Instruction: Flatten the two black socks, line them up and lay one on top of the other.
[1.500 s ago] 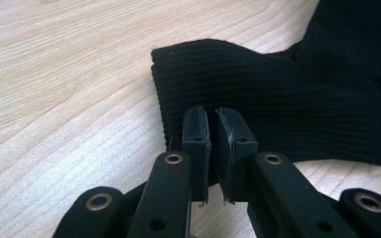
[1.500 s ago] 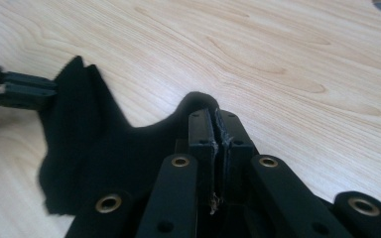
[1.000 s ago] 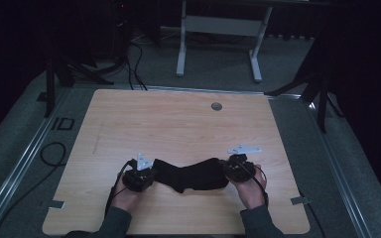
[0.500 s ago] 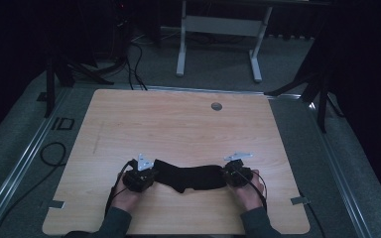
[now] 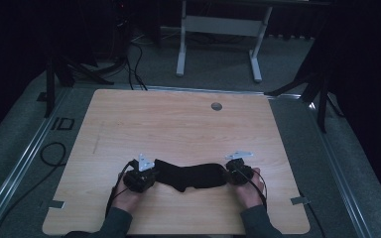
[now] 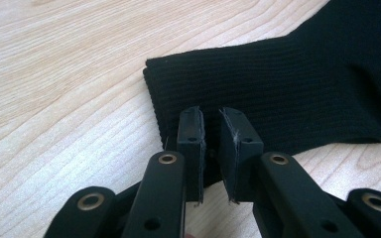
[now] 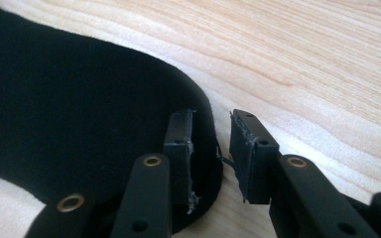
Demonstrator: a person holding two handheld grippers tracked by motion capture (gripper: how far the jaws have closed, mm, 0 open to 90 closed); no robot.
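Fingers of L gripper (image 6: 210, 130) and R gripper (image 7: 212, 133) have just been opening: both released, sock ends between them, pads clear. Black sock (image 5: 191, 176) lies flat at 6 o'clock on counter (image 5: 178, 124). Laying-out looks done; withdrawal left.

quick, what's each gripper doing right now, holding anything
left gripper: fingers just opening, a narrow gap, over the sock cuff, not pressing it.
right gripper: fingers just opening, gap clear, sock's toe edge between them, released.
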